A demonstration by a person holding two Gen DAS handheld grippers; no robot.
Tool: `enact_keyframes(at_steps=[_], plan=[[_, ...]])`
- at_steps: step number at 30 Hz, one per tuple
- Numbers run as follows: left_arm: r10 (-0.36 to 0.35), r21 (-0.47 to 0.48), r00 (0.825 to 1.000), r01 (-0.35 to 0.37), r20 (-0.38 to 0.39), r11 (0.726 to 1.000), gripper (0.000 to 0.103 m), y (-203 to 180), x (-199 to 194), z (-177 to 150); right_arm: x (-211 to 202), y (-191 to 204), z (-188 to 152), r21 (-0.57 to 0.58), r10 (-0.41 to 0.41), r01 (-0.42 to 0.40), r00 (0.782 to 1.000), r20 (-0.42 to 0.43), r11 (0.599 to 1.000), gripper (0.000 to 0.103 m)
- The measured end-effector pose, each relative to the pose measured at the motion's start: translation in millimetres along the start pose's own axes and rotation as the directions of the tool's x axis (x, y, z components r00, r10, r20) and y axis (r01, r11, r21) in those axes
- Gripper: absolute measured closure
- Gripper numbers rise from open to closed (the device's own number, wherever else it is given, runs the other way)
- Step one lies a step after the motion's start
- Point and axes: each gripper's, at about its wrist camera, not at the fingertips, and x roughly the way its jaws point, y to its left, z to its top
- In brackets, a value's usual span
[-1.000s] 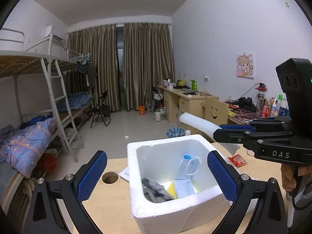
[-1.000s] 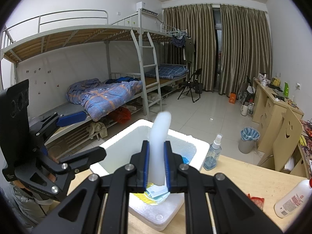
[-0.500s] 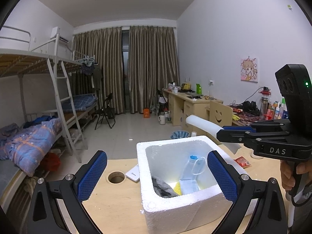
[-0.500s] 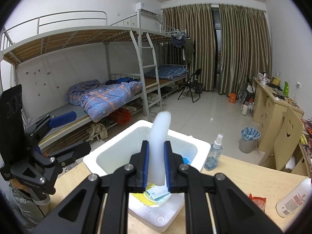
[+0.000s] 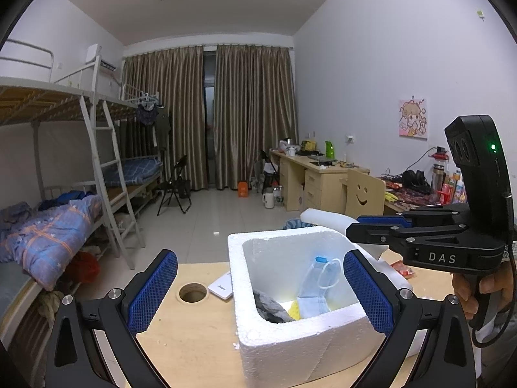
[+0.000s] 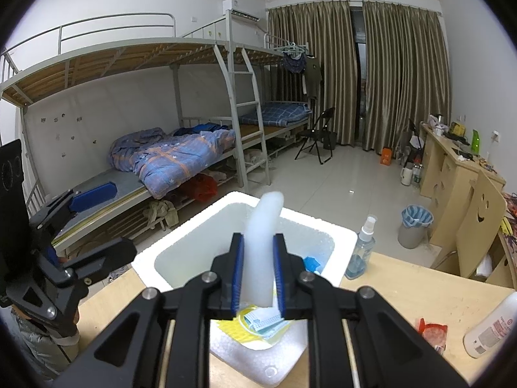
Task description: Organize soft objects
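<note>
A white styrofoam box [image 5: 290, 346] stands on the wooden table; it also shows in the right wrist view [image 6: 336, 236]. Inside lie a blue face mask [image 5: 315, 286], a grey cloth [image 5: 269, 307] and something yellow [image 5: 294, 310]. My right gripper [image 6: 258, 274] is shut on a white foam tube [image 6: 263, 242] and holds it above the box; the tube also shows in the left wrist view [image 5: 324, 217]. My left gripper [image 5: 258, 291] is open and empty, near the box's front, its right finger overlapping the box's right side.
A round cable hole [image 5: 192, 292] and a white flat device [image 5: 221, 287] lie left of the box. A spray bottle [image 6: 362, 249], a red packet [image 6: 431, 328] and a white bottle [image 6: 491, 326] stand on the table to the right.
The left gripper has shifted left, so the box now sits further right in its view. The right gripper still holds the foam tube over the box, almost unmoved.
</note>
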Motion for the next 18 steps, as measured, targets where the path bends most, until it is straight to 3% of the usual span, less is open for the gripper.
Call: enact_keyframes(at_steps=[4,6,8,9,18], plan=[[0.000,0.000,1.000,0.000,-0.003,1.000,0.000,1.2,1.3,0.2,0.5,-0.5,-0.7,0.006,-0.003,0.003,1.000,0.003,1.000,0.077],[0.001,0.001,1.000,-0.001,-0.003,1.000,0.000,1.4,1.8,0.2,0.9,1.3,0.0,0.002,-0.013,0.013,1.000,0.002,1.000,0.062],[0.000,-0.002,1.000,0.000,-0.003,1.000,0.000,1.6,1.7,0.2,-0.5,0.0,-0.8,0.008,-0.011,0.011,1.000,0.006,1.000,0.038],[0.000,-0.003,1.000,0.000,-0.003,1.000,0.000,1.9,1.9,-0.1,-1.2,0.2,-0.5,0.009,-0.006,0.006,1.000,0.010,1.000,0.034],[0.001,-0.001,1.000,-0.001,-0.007,1.000,0.000,1.3,2.0,-1.0,-3.1,-2.9,1.1,0.028,-0.017,0.016,1.000,0.016,0.999,0.029]])
